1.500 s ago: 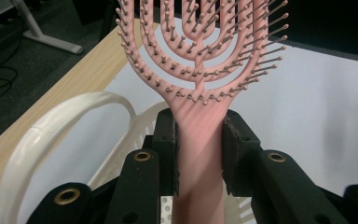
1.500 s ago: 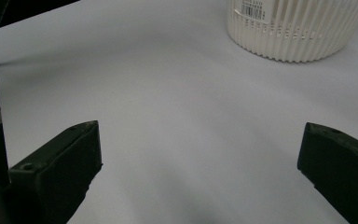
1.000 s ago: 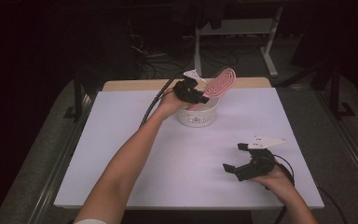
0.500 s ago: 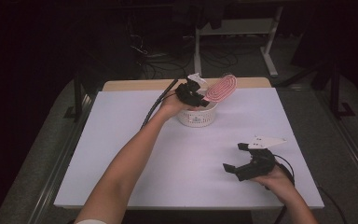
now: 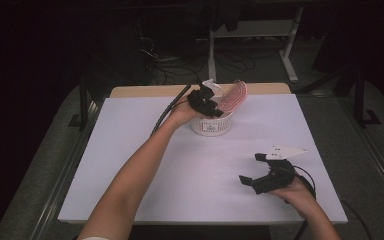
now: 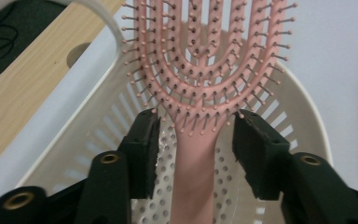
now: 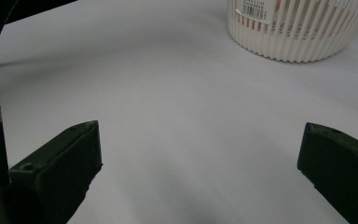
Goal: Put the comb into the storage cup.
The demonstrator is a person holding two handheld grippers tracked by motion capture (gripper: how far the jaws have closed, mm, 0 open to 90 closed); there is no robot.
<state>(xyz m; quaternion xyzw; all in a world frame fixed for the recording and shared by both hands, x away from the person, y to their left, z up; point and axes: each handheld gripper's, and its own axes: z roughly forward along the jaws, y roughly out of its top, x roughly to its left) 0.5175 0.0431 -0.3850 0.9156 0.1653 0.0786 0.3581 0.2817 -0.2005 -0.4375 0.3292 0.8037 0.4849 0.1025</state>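
The left forearm [image 5: 130,185] is stretched from the near edge of the table toward its far edge, and the black two-jaw left gripper [image 5: 211,105] is held there in the left hand [image 5: 182,114]. Its jaws have just been opening; in the left gripper view the pads [image 6: 147,144] are seen parted, with clear gaps on both sides of what stands between them. The black two-jaw right gripper [image 5: 252,170] is held low near the table's near right corner by the right hand [image 5: 297,189], its jaws spread wide with nothing between them.
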